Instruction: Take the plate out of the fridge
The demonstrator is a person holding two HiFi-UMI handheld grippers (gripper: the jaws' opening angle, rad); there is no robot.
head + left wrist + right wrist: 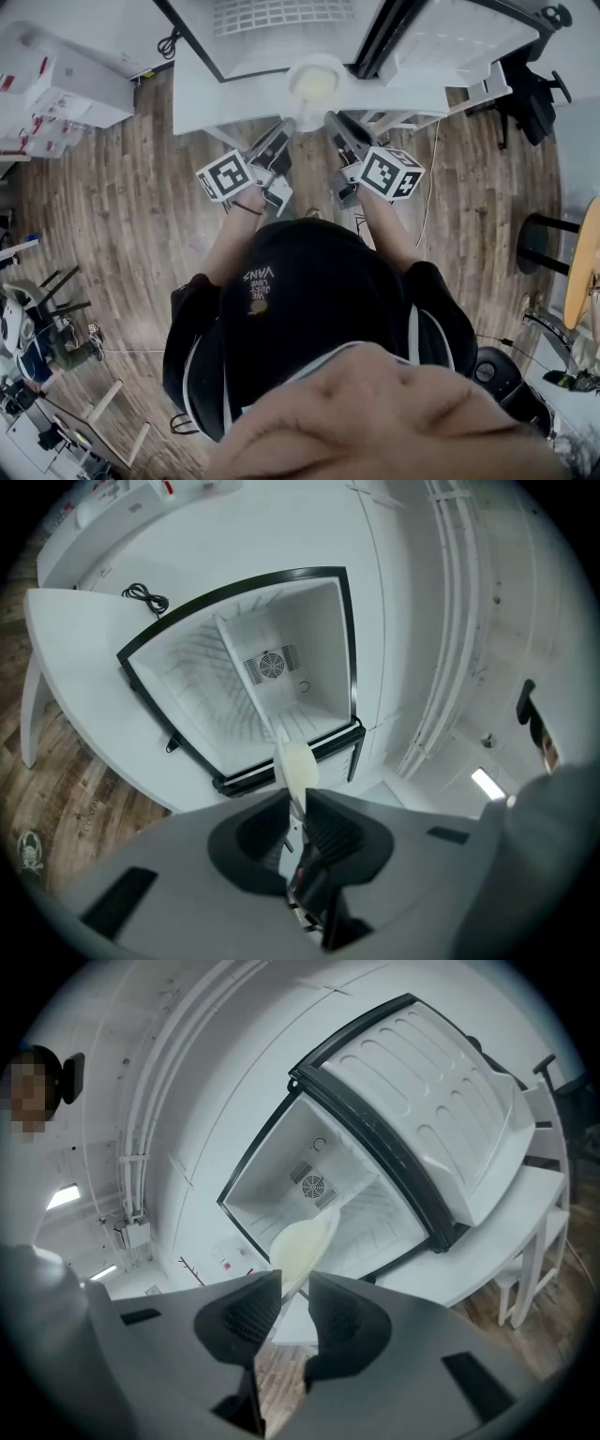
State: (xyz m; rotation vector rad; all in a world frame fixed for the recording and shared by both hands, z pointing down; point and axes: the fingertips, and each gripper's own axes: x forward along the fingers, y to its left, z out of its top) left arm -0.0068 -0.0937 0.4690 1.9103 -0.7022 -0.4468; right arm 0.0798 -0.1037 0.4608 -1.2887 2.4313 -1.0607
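1. Nearest the head view's lens is the top of the person's head point(375, 422), and below it a black shirt point(309, 300) with both forearms stretched forward.
2. Each hand carries a claw with a marker cube on it. The left claw point(287, 125) and the right claw point(330, 119) angle in toward each other and meet at one pale round plate point(314, 82).
3. Left claw: closed down on the plate's rim. In its own view the plate shows edge-on as a thin cream sliver, clamped between the dark pads point(328, 827).
4. Right claw: likewise pinching the rim on the opposite side, and from there more of the plate's pale face point(302, 1241) shows, rising out of the narrow gap between the jaws.
5. Where the plate is: held in the air between the two claws, in front of the open fridge point(309, 1162), which stands on a white counter point(84, 658). Its door point(441, 1082) is swung wide to the right. The plate seems to sit at or just outside the fridge mouth; I cannot tell exactly how clear of it.
6. The relation that matters: the plate lies straight ahead of both claws, flat and roughly level, with the fridge beyond it and the body behind. Neither hand is nearer — they share it evenly.
7. My judgement: what remains is a straight pull back toward the body, both claws moving as one. An uneven pull would tilt the plate or twist it out of one pinch.
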